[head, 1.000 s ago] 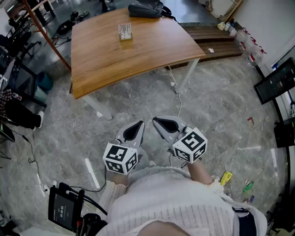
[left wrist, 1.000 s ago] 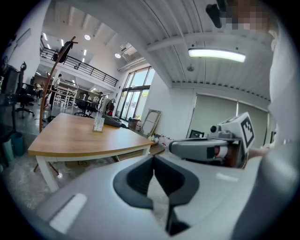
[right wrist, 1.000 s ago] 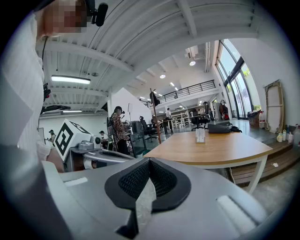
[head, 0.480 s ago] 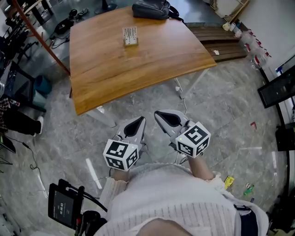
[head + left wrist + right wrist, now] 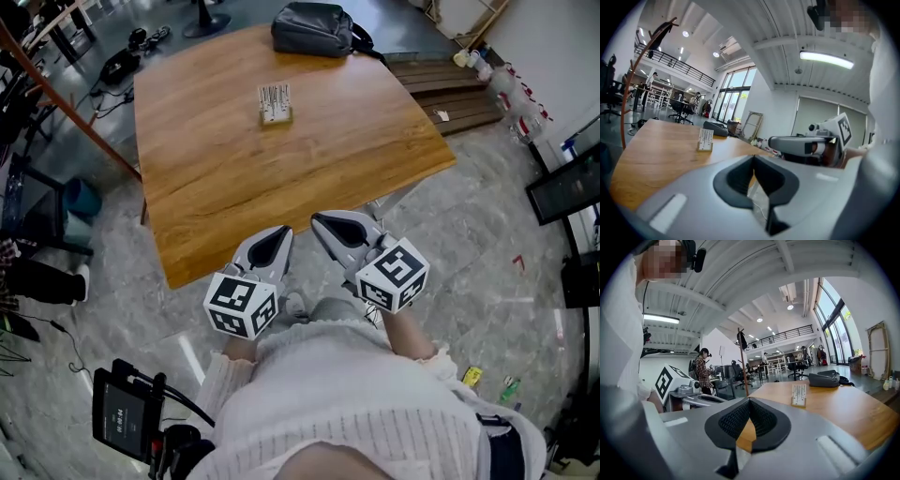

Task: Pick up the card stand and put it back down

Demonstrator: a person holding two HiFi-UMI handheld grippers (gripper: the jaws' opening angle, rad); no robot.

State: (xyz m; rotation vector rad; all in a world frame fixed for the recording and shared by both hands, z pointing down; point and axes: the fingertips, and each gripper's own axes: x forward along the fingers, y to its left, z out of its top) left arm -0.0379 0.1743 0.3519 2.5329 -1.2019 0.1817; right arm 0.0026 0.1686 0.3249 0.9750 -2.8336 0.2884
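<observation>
The card stand (image 5: 275, 103) is a small pale holder full of white cards, upright on the far half of the wooden table (image 5: 234, 178). It shows as a card stand (image 5: 705, 139) ahead in the left gripper view and as a card stand (image 5: 798, 395) in the right gripper view. My left gripper (image 5: 284, 232) and right gripper (image 5: 317, 221) hover side by side at the table's near edge, well short of the stand. Both are shut with nothing between the jaws.
A dark bag (image 5: 313, 28) lies at the table's far edge. A brown curved pole (image 5: 66, 103) runs past the left side. Wooden planks (image 5: 450, 89) and bottles lie on the floor to the right. A dark monitor (image 5: 567, 183) stands far right.
The table and card stand have come closer in the head view; both grippers now reach the table's near edge, where before they hung over bare floor. Jaws stayed shut.
</observation>
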